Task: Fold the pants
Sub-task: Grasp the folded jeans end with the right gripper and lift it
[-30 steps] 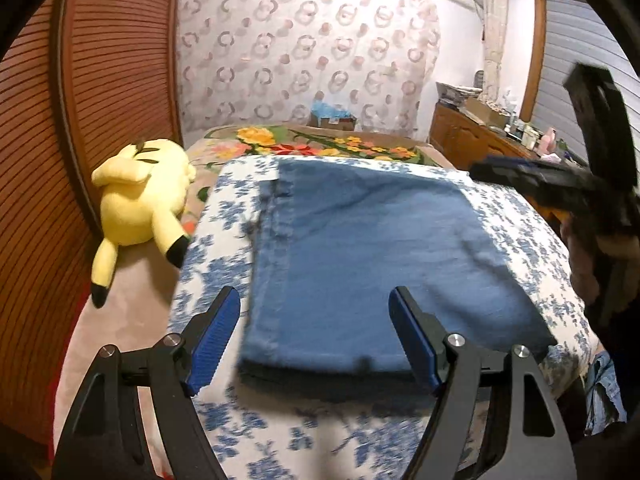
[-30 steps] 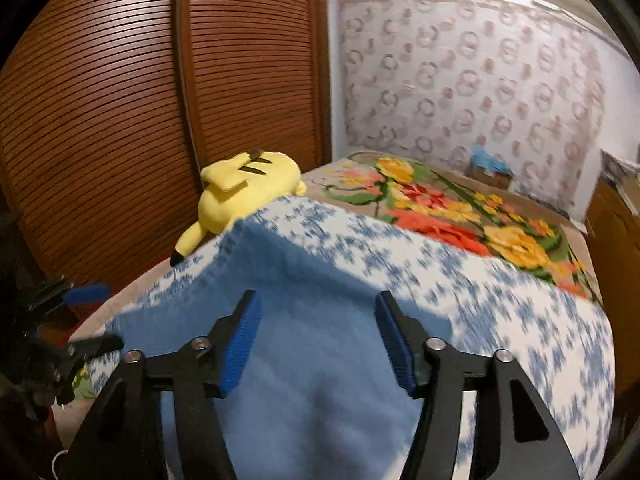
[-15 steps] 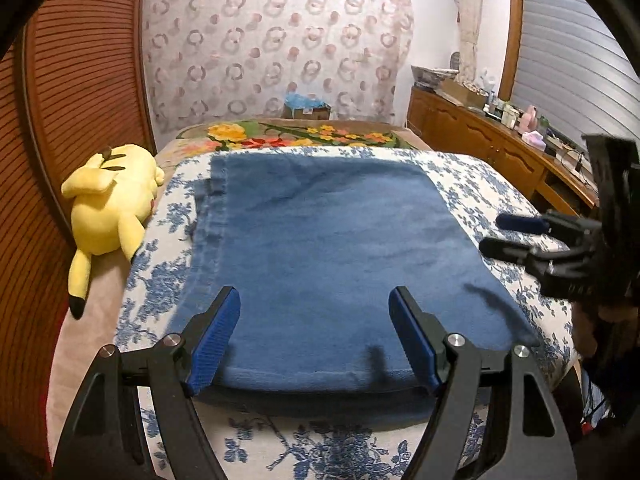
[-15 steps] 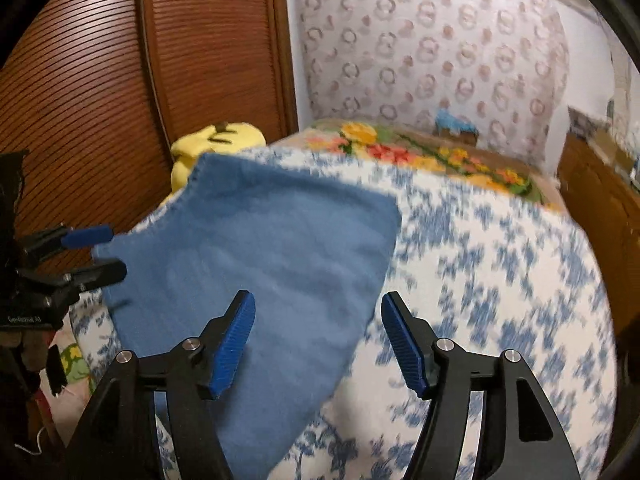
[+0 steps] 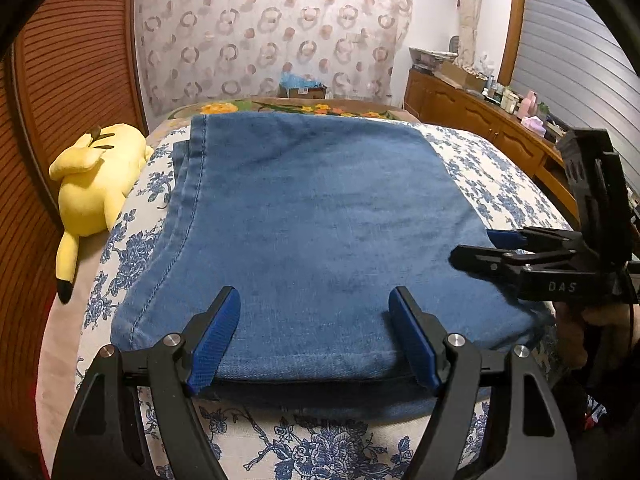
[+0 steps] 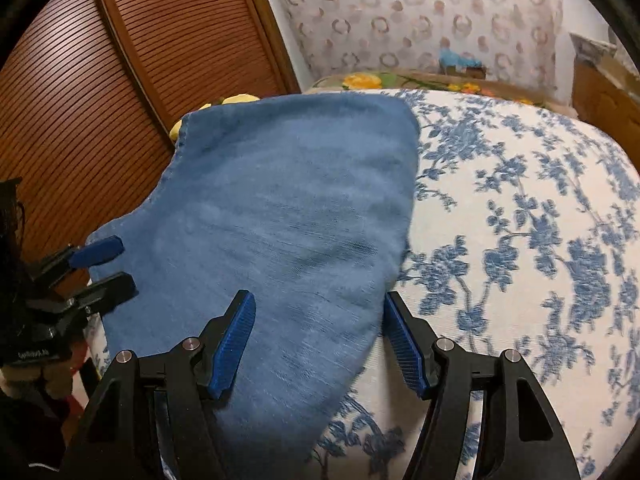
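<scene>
Since a second ago we have brought both claws lower and closer over the pants, which fill more of each view while lying where they were on the blue-flowered bedspread. The folded denim runs lengthwise away from us toward the far patterned wall, stitched seam facing the yellow plush toy. Our left gripper and right gripper both gape wide over the near edge, holding nothing.

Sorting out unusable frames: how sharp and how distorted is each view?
Left wrist view: sharp; the jeans show stitching, but the fisheye bows the wardrobe and blackens the corners. Right wrist view: softer, the bedspread print is smeared by motion, with the same bowing.
</scene>
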`<state>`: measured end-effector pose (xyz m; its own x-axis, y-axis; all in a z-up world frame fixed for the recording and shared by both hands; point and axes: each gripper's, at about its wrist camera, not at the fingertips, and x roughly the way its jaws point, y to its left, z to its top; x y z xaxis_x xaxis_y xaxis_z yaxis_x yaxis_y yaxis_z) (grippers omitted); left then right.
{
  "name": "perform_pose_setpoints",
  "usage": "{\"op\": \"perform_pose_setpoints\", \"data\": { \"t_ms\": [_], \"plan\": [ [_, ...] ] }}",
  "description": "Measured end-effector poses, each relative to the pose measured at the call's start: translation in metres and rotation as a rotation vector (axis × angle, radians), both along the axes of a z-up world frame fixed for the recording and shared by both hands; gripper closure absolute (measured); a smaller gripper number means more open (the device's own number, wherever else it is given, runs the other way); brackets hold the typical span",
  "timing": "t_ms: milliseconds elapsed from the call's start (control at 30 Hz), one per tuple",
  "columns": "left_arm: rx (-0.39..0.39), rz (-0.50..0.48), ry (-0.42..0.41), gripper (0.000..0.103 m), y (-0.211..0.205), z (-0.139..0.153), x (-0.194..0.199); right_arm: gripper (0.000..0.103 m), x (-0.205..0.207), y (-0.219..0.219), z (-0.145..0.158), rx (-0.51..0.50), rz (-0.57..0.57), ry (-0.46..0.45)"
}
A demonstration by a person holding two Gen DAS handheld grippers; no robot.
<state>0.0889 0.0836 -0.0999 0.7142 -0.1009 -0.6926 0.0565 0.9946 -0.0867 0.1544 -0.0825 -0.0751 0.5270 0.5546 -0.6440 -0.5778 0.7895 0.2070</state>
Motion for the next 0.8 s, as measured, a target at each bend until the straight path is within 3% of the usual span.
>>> {"op": "perform_pose_setpoints", "data": {
  "t_ms": [67,133,167,267,533,800],
  "plan": [
    [0.003,0.000,0.001,0.025,0.000,0.000,0.000,0.045,0.000,0.004,0.001,-0.009,0.010,-0.007],
    [0.005,0.000,0.000,0.025,0.000,0.000,0.000,0.064,0.002,0.007,0.002,-0.024,0.016,-0.027],
    [0.006,-0.001,-0.001,0.025,0.001,0.000,0.000,0.080,0.003,0.006,0.004,-0.024,0.022,-0.037],
    [0.012,-0.001,-0.009,0.025,-0.001,0.002,0.001,0.091,0.004,0.004,0.008,0.003,0.060,-0.045],
    [0.033,-0.023,-0.054,0.025,-0.021,0.026,0.021,0.093,0.003,-0.030,0.056,0.062,0.011,-0.230],
    [0.022,-0.136,-0.088,0.025,-0.074,0.045,0.046,0.093,0.012,-0.120,0.063,0.013,-0.152,-0.236]
  ]
}}
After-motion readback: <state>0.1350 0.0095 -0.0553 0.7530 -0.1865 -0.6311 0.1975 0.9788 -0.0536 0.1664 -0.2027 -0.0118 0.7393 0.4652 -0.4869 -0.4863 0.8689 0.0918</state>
